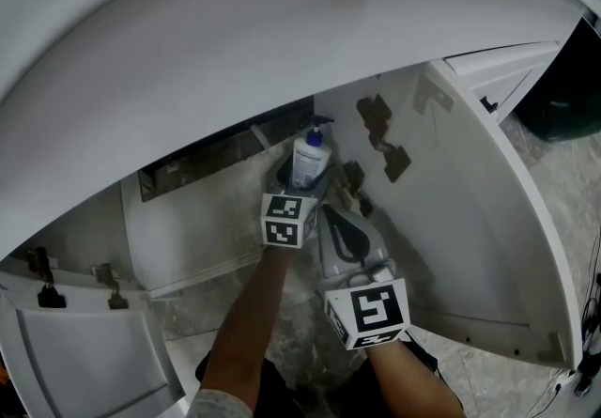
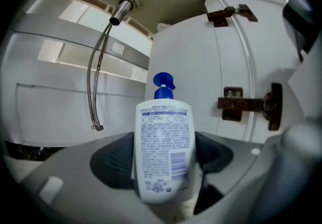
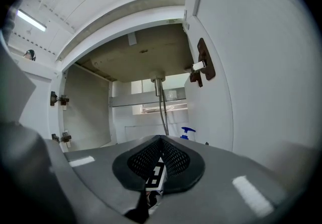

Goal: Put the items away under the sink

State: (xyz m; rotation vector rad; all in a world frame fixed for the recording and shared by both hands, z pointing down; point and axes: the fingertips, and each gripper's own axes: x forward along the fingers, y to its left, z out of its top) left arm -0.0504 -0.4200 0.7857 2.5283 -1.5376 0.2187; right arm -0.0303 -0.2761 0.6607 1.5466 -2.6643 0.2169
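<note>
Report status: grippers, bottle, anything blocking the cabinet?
Left gripper shut on bottle, upright. Right gripper shut, empty. Bottle at open cabinet mouth. Hose hangs ahead left; nothing else seen in the way.

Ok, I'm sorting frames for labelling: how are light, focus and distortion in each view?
Head view: dim, cabinet shadowed, bottle soft. Left gripper view: strong fisheye, dark corners, bottle evenly lit, label print too small to read. Right gripper view: fisheye too, bright light strip upper left, near gripper blurred.
</note>
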